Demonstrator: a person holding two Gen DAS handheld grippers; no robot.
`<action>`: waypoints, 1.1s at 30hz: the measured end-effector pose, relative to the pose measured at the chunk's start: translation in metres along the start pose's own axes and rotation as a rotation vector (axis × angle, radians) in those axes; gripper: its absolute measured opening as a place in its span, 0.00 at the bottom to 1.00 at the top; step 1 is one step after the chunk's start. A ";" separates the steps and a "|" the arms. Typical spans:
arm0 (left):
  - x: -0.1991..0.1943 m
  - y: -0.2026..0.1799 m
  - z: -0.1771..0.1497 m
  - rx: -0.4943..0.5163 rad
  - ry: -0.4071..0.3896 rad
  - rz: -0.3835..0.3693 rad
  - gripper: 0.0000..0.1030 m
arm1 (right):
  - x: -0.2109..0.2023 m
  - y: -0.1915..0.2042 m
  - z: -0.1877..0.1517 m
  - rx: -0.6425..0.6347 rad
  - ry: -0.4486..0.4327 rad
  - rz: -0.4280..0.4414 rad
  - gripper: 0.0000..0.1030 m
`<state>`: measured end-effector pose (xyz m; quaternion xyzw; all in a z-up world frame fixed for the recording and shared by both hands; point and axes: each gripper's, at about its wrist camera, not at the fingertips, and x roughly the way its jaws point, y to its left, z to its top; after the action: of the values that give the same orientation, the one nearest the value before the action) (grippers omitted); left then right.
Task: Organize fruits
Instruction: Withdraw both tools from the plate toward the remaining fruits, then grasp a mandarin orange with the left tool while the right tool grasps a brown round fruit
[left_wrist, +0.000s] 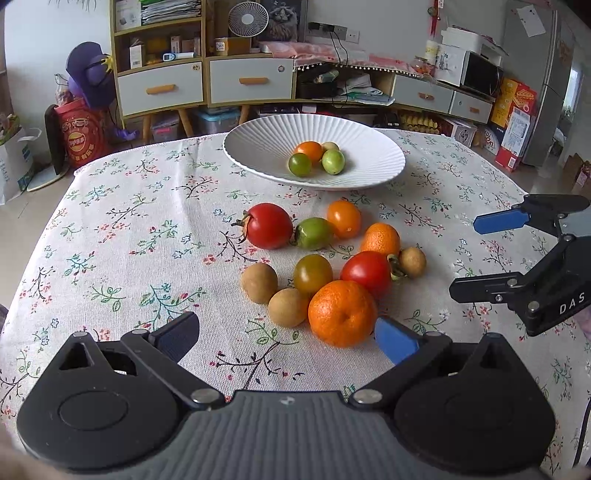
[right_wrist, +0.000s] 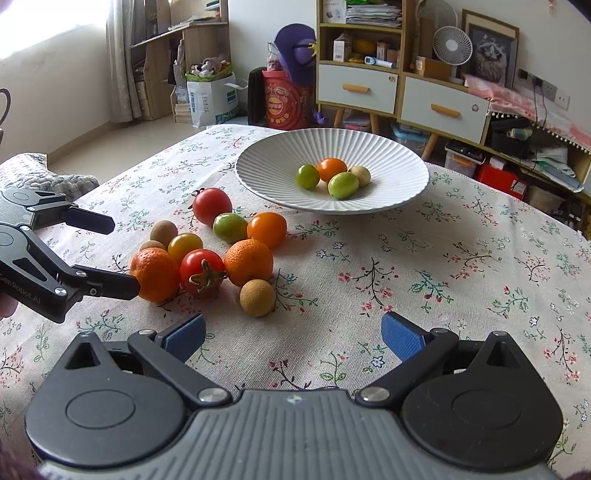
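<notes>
Floral tablecloth; glossy mixed fruits clustered.

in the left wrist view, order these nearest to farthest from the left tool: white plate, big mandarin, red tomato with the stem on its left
1. big mandarin, just ahead of the left tool, by its right finger.
2. red tomato, further out on the cloth, at the far left of the loose pile.
3. white plate, farthest, beyond all the loose fruit, holding four small fruits.
</notes>
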<state>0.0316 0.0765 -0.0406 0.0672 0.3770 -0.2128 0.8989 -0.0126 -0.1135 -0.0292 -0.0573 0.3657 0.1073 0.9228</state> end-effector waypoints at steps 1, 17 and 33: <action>0.002 0.000 -0.002 0.002 0.005 -0.002 0.96 | 0.001 0.000 -0.001 -0.004 0.004 0.001 0.98; 0.014 -0.005 -0.014 0.058 0.006 -0.020 0.96 | 0.017 -0.001 -0.012 -0.015 0.032 0.019 0.94; 0.010 -0.015 -0.006 0.051 0.018 -0.130 0.72 | 0.027 0.009 0.003 -0.066 0.004 0.048 0.62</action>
<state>0.0271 0.0620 -0.0515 0.0673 0.3833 -0.2797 0.8777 0.0066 -0.1004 -0.0455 -0.0790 0.3652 0.1413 0.9168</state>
